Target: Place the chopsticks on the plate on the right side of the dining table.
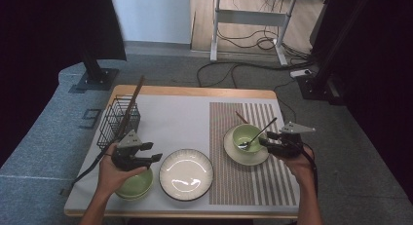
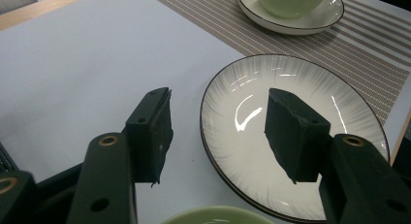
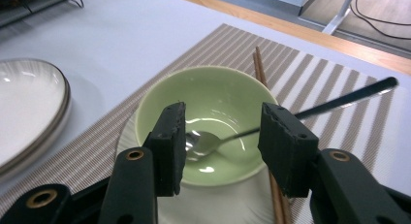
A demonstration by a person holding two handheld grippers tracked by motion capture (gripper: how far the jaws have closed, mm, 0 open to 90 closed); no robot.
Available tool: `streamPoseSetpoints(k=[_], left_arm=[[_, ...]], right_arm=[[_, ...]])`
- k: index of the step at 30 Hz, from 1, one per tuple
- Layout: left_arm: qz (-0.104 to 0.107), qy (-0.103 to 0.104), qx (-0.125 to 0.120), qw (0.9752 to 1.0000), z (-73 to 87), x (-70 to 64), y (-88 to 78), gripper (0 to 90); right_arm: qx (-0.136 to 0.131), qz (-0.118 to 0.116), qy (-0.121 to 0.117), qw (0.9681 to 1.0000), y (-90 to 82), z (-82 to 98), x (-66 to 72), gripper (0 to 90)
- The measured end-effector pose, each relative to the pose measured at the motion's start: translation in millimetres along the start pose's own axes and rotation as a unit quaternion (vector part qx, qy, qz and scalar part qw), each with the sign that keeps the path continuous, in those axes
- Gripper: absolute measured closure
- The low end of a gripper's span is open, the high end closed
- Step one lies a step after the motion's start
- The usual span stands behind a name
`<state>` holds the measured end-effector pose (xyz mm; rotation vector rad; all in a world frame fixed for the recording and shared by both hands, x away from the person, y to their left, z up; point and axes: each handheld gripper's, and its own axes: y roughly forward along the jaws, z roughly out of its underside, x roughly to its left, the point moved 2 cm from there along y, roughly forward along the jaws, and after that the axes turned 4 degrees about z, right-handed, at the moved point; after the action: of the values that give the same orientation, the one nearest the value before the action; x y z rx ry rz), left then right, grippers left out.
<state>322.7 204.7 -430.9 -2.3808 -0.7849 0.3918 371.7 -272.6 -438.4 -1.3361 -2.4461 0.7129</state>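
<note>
- Spoon [image 3: 213,142] rests in the green bowl [image 3: 206,105] at centre frame of the right gripper view, head down, handle slanting to the upper right.
- Right gripper [image 3: 220,144] hovers just above it, jaws apart, holding nothing.
- Chopsticks [image 3: 264,76] lie beyond, beside the bowl.
- Left gripper [image 1: 155,153], lower left in the high view, stands wide and empty beside the plate [image 1: 186,175].

I see a pale green bowl [image 3: 206,122] on a white saucer [image 1: 246,151], a brown-and-white striped placemat [image 1: 248,181], a white dark-rimmed plate [image 1: 186,175], and a black wire basket [image 1: 117,120].
</note>
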Motion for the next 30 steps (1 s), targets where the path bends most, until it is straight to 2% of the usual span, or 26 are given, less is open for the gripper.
streamPoseSetpoints(k=[5, 7, 10, 18, 21, 23, 30], left_arm=[[0.004, 0.0, -0.002, 1.0, 0.1, 0.1, 0.1, 42.9], [0.005, 0.0, -0.005, 1.0, -0.1, 0.0, -1.6, 42.9], [0.007, -0.003, -0.007, 0.9999, 0.4, 0.4, -3.0, 42.9], [0.005, -0.001, -0.006, 1.0, 1.3, 0.4, -4.3, 42.8], [0.003, -0.001, -0.008, 1.0, 1.1, 0.9, -5.5, 42.8], [0.002, -0.003, -0.009, 1.0, 1.0, 1.2, -6.4, 42.8], [0.003, -0.004, -0.011, 0.9999, 0.8, 1.6, -7.6, 42.8]], right_arm=[[-0.009, 0.001, 0.021, 0.9997, 2.3, -2.4, 2.2, 51.8], [-0.02, 0.012, 0.014, 0.9996, 2.2, -6.1, 6.6, 50.9], [-0.027, 0.013, 0.009, 0.9995, 3.0, -13.5, 12.2, 49.5], [-0.033, 0.012, -0.001, 0.9994, 18.3, -32.3, 29.4, 45.2], [-0.028, 0.013, -0.012, 0.9994, 26.1, -38.2, 35.3, 43.7], [-0.031, 0.009, -0.004, 0.9995, 31.3, -41.0, 36.6, 43.7], [-0.022, 0.018, 0.001, 0.9996, 43.8, -50.9, 38.9, 42.7]])
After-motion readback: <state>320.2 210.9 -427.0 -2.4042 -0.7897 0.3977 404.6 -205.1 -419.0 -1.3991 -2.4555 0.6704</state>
